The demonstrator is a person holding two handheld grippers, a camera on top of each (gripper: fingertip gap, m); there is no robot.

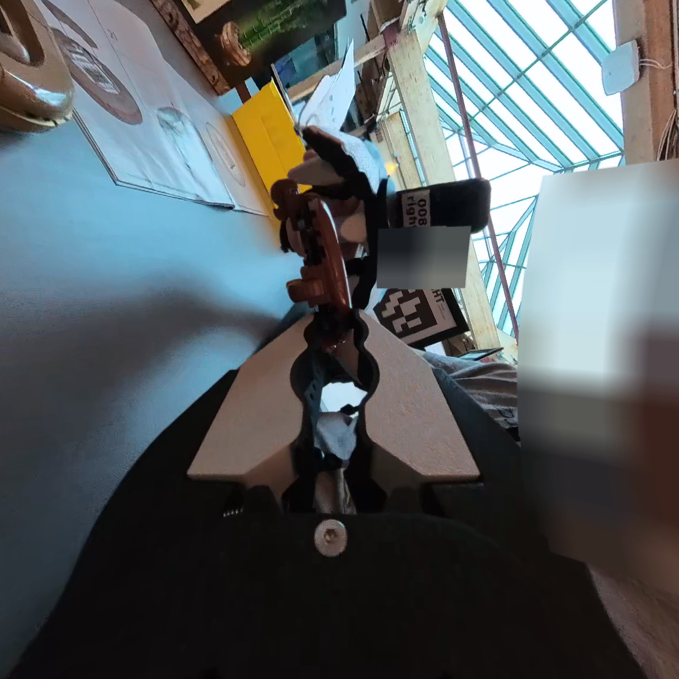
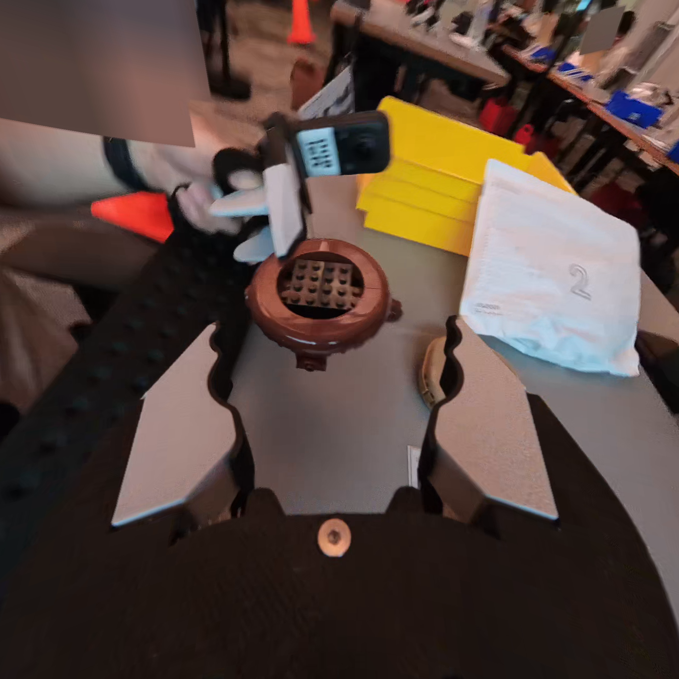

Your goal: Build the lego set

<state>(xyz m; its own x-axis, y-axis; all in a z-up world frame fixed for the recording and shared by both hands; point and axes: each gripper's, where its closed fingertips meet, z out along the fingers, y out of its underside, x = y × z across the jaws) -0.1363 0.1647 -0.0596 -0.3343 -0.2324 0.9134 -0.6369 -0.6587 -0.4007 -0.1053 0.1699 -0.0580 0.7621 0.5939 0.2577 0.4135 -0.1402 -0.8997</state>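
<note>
Brown round plastic lego model [image 2: 318, 301], ring-shaped with studded plates inside, hangs above the grey desk [image 2: 330, 422], clamped by the left gripper [image 1: 332, 323]; right gripper [image 2: 332, 367] jaws spread apart, holding nothing.

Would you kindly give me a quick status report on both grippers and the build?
Left hand-held gripper shut on brown round lego build, held off table. Right hand-held gripper open, empty, facing build. Nothing between them.

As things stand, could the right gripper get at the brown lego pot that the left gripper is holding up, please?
Probably yes: the right gripper is open, facing the brown lego pot, with only bare table between; the left gripper pinches just the far rim.
</note>
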